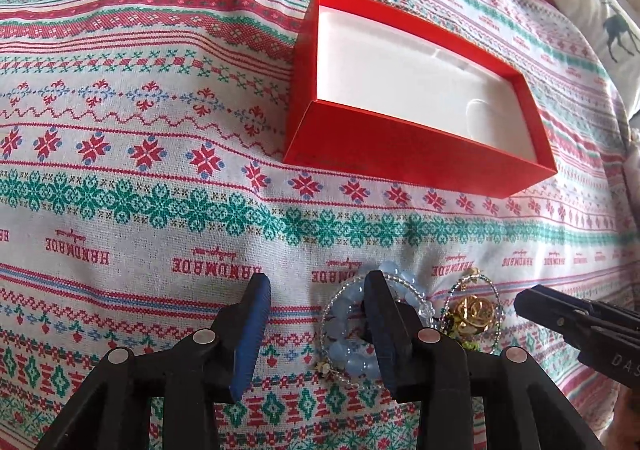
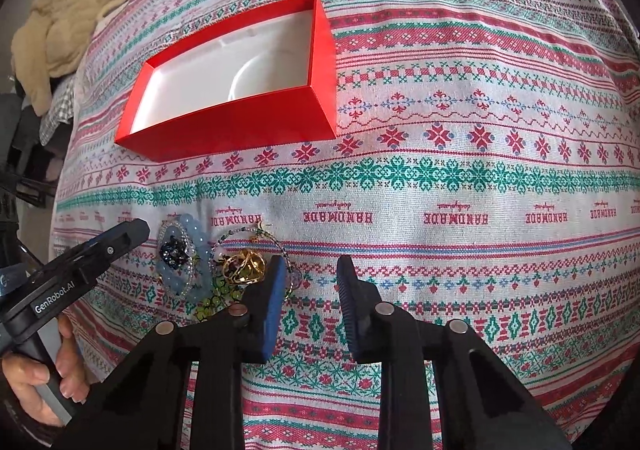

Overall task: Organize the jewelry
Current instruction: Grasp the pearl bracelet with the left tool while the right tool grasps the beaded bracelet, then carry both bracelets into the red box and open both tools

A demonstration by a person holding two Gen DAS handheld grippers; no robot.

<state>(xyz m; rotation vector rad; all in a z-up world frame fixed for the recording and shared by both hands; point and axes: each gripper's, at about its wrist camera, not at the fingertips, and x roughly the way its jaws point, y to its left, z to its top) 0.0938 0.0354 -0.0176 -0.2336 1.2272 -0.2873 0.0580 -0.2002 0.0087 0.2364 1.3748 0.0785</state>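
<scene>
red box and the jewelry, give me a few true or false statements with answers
1. The red box holds jewelry. False: only its white lining shows.
2. The blue bead bracelet lies on the patterned cloth. True.
3. The left gripper is shut on the bracelet. False: its jaws are open and hold nothing.
4. The gold piece lies beside the bracelet, outside the box. True.
5. The right gripper is open. True.

An open red box (image 1: 416, 148) with a bare white inside lies flat; nearer the cameras, well apart from it, a pale blue bead bracelet (image 1: 352, 342) and gold ornament (image 1: 476, 312) lie heaped together
</scene>
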